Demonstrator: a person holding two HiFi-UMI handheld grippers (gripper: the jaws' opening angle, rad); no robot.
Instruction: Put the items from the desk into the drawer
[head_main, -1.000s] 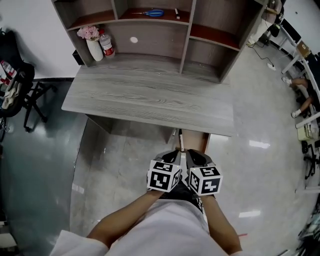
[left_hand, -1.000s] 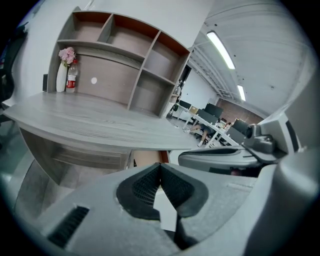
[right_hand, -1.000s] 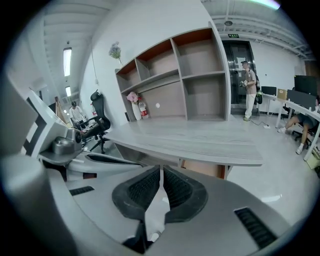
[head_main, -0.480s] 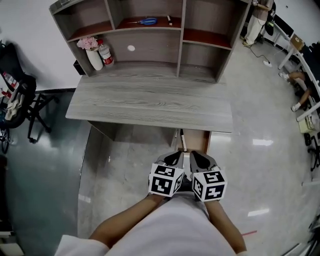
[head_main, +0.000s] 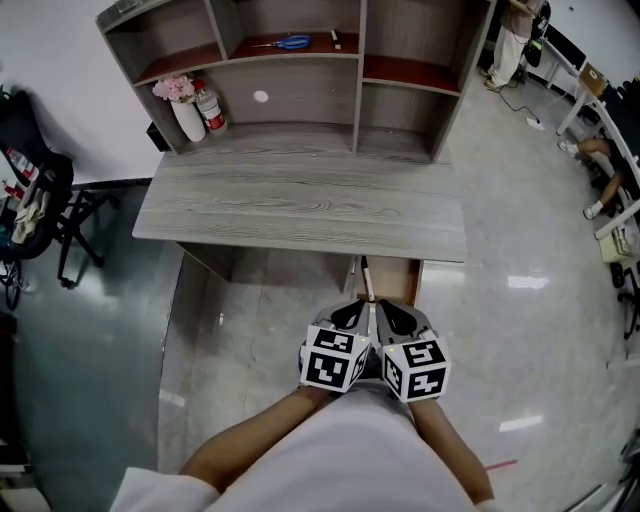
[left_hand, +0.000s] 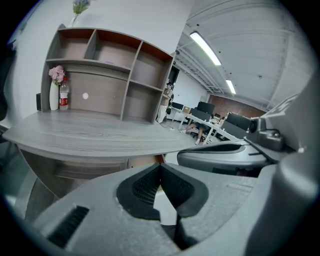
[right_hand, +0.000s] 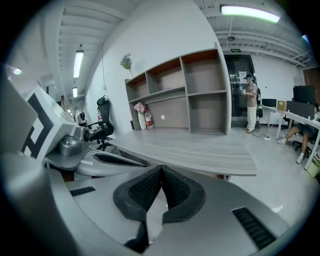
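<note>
The grey wooden desk (head_main: 300, 205) carries a white vase of pink flowers (head_main: 183, 108) and a red-labelled bottle (head_main: 211, 106) at its back left, under the hutch. Blue scissors (head_main: 291, 43) and a small white item (head_main: 337, 40) lie on an upper shelf. A brown drawer unit (head_main: 392, 280) shows just below the desk's front edge. My left gripper (head_main: 358, 306) and right gripper (head_main: 386, 306) hang side by side in front of it, below desk height. Both are shut and hold nothing. The vase (left_hand: 54, 95) also shows in the left gripper view.
A black office chair (head_main: 45, 195) stands left of the desk. The hutch (head_main: 300, 70) has several open compartments. Other desks and a seated person (head_main: 600, 170) are at the far right. A standing person (right_hand: 249, 102) is by the doorway. Glossy floor surrounds the desk.
The head view has shifted a little, so the desk sits slightly farther up the frame. Both grippers stay together and shut in front of the body.
</note>
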